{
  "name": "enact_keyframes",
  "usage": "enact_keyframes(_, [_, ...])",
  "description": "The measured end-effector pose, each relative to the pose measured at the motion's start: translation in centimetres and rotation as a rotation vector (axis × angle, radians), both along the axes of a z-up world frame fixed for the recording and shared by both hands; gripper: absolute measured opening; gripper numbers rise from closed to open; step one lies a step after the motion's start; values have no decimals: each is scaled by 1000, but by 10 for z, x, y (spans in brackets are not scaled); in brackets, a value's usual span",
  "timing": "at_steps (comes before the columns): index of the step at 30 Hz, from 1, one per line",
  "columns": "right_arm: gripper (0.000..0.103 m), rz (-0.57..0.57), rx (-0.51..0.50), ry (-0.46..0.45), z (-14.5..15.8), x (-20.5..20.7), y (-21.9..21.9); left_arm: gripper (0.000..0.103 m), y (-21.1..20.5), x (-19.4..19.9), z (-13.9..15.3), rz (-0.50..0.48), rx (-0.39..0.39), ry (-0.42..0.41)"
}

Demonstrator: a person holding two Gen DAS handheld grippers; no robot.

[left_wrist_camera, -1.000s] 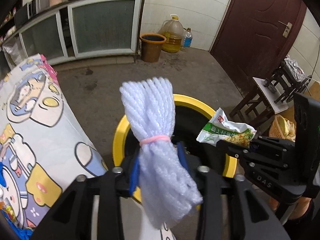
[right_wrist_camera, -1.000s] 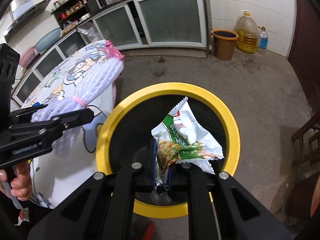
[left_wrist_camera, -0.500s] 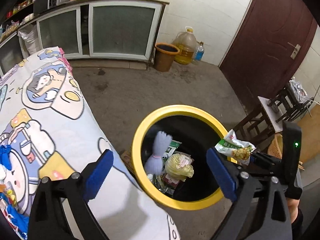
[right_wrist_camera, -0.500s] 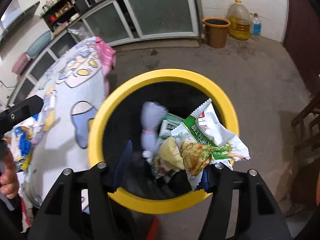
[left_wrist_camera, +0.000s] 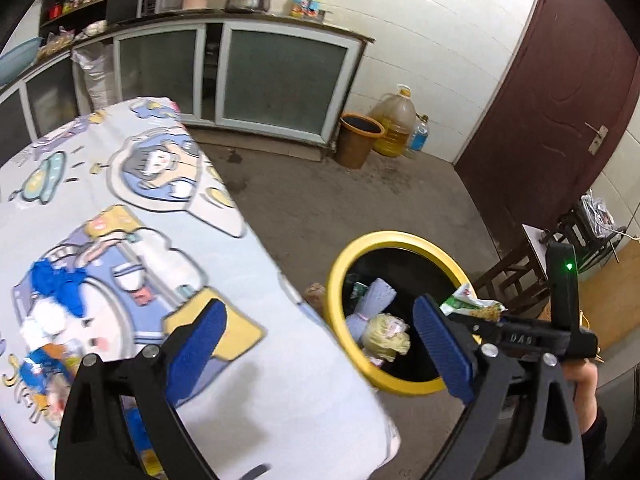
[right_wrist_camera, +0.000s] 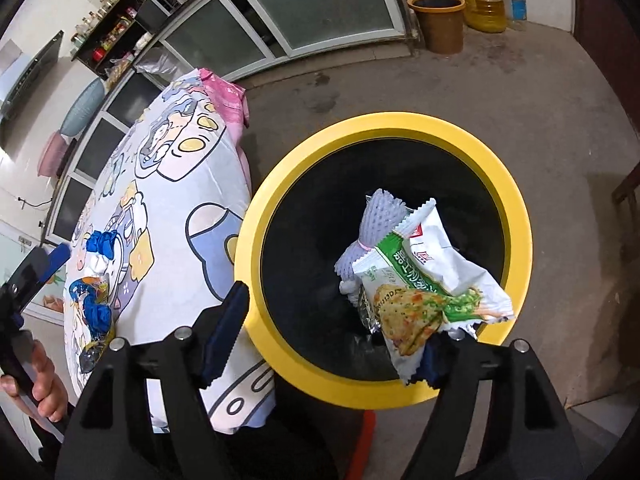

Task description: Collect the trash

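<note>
The right gripper [right_wrist_camera: 326, 334] has its jaws opening; the snack wrapper [right_wrist_camera: 424, 280] clings to the right-hand jaw above the yellow bin [right_wrist_camera: 256, 216]. The left gripper [left_wrist_camera: 320, 350] gapes empty.

Bin [right_wrist_camera: 256, 236] yellow rim, black inside. Snack wrapper [right_wrist_camera: 432, 276] white and green, red logo. Foam net [right_wrist_camera: 378, 220] pale lavender with pink band. Tablecloth [left_wrist_camera: 132, 216] light blue-white cartoon print, yellow patches. Gripper pads [left_wrist_camera: 200, 336] blue. Door [left_wrist_camera: 560, 92] dark maroon, probably wood.
</note>
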State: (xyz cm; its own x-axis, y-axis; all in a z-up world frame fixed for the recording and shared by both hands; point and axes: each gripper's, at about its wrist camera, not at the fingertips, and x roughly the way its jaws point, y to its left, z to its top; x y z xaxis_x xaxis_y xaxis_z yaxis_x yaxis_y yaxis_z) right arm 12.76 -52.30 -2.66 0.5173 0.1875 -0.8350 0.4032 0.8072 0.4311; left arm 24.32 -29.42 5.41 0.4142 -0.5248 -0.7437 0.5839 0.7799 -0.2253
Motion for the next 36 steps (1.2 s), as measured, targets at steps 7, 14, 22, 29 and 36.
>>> enact_keyframes(7, [80,-15,64,54,8,13,8,91,69,1,10,51,3,-32])
enact_keyframes(14, [85,94,61,300,-7,53,22,91,135,-4,17,92,9,-54])
enact_keyframes(22, [90,351,-173,638,-24,91,61,92,198,-16,14,119,30,-79])
enact_keyframes(29, [95,468,-221,859,-42,104,83,92,230,-22,7,141,14,-70])
enact_keyframes(36, [95,505,-136,836,-29,104,95,92,227,-18,0,128,-28,-59])
